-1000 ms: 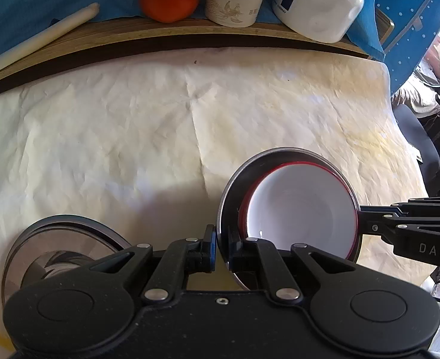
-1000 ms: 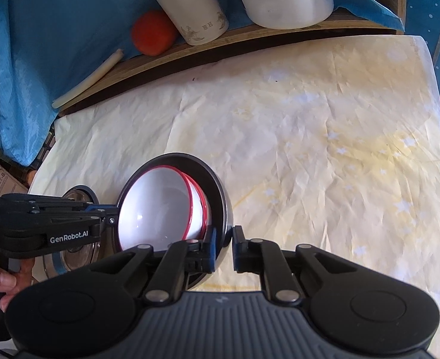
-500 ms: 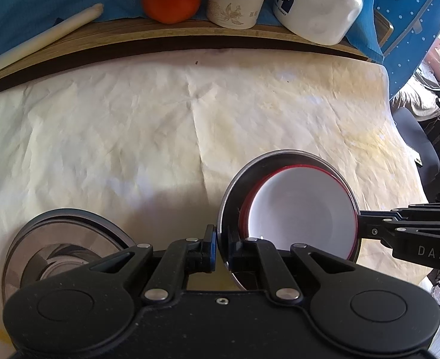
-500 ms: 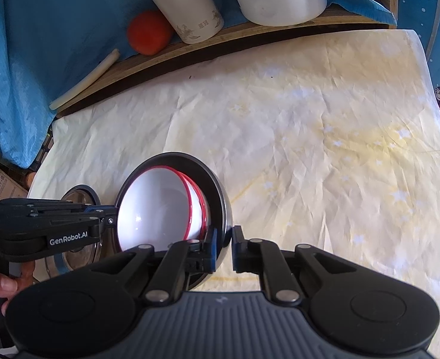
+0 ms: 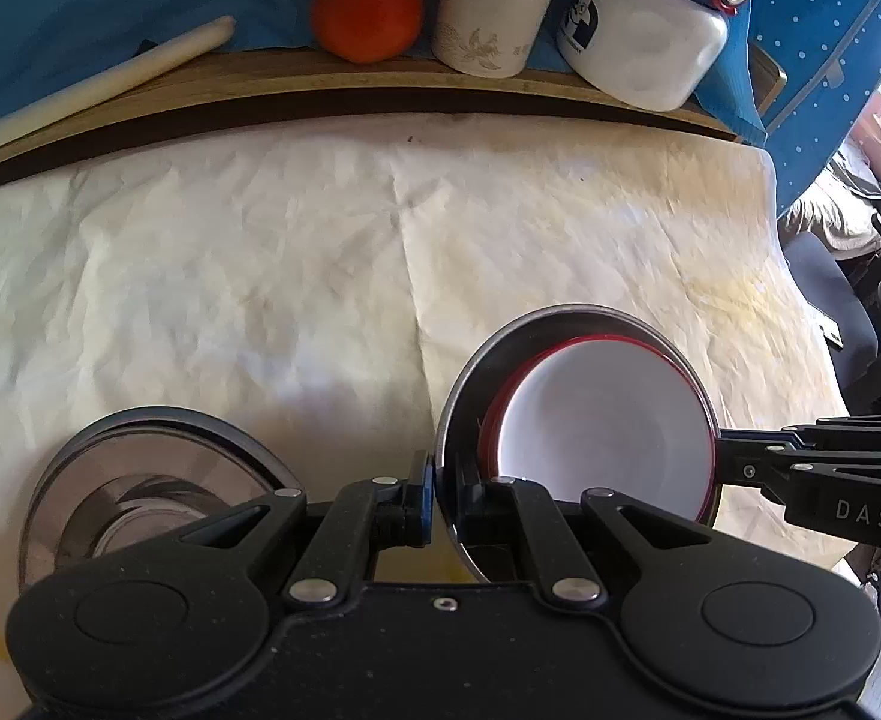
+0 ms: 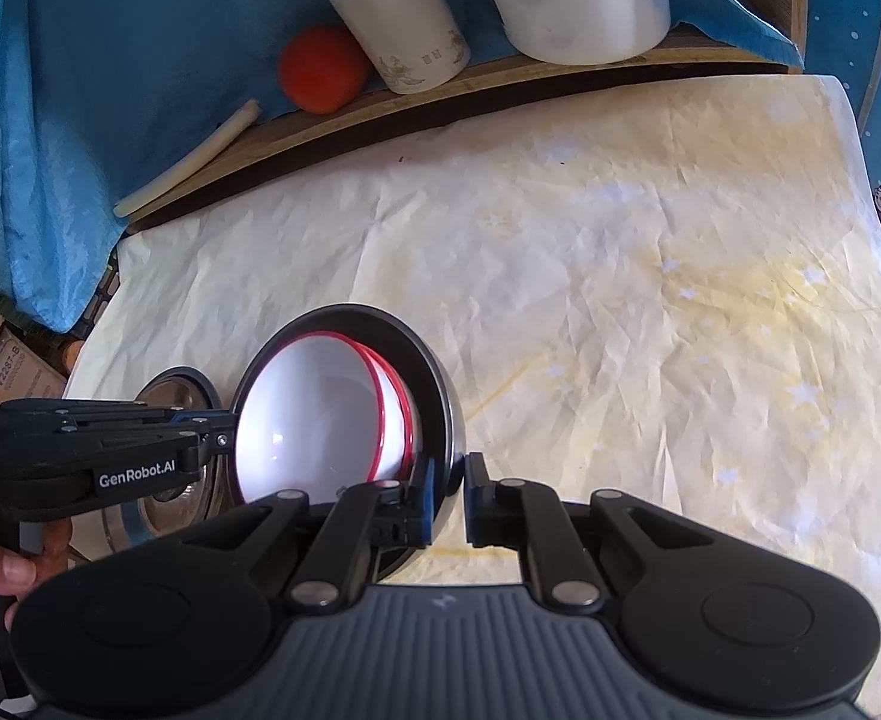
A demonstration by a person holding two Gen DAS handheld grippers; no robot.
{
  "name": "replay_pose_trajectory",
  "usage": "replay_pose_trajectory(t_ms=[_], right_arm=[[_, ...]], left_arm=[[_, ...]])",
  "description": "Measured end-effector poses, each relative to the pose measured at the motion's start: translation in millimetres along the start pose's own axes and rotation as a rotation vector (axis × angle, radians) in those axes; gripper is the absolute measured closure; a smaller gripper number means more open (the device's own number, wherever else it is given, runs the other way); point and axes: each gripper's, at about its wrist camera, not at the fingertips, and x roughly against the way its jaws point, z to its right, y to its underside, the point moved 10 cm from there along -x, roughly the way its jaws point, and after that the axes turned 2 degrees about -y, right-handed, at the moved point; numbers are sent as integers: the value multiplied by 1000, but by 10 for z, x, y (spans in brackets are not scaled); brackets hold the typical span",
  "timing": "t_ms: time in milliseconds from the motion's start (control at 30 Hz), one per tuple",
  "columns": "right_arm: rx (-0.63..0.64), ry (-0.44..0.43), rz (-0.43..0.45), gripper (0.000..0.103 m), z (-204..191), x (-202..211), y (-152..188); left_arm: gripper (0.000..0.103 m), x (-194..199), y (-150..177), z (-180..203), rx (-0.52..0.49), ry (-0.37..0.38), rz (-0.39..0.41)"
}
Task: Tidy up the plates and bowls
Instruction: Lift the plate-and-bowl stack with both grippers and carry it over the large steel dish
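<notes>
A steel bowl (image 5: 470,372) (image 6: 437,387) holds nested white bowls with red rims (image 5: 608,438) (image 6: 308,420). My left gripper (image 5: 443,498) is shut on the steel bowl's left rim, one finger inside and one outside. It shows from the side in the right wrist view (image 6: 224,438), with a hand behind it. My right gripper (image 6: 449,492) is shut on the opposite rim and reaches in from the right in the left wrist view (image 5: 722,462). A second steel bowl (image 5: 140,468) (image 6: 179,387) sits on the cloth to the left, partly hidden by the left gripper.
A crumpled cream cloth (image 5: 260,252) covers the table. Along the back, a wooden board (image 5: 320,78) carries a tomato (image 5: 367,9), a white tumbler (image 5: 494,12), a white jug (image 5: 638,36) and a pale stick (image 5: 98,84). Blue fabric hangs behind. A cardboard box (image 6: 8,360) stands at far left.
Both grippers keep their hold on the steel bowl. The background has slid slightly down the frames; the bowl stays put between the fingers.
</notes>
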Motion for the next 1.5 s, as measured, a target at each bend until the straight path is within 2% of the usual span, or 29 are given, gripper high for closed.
replay_pose_trajectory(t_ms=[633, 1500], right_arm=[[51, -23, 4, 93, -304, 4, -45], [142, -63, -28, 93, -894, -198, -134]], left_arm=[[98, 229, 14, -231, 43, -11, 27], [98, 533, 48, -765, 116, -53, 48]])
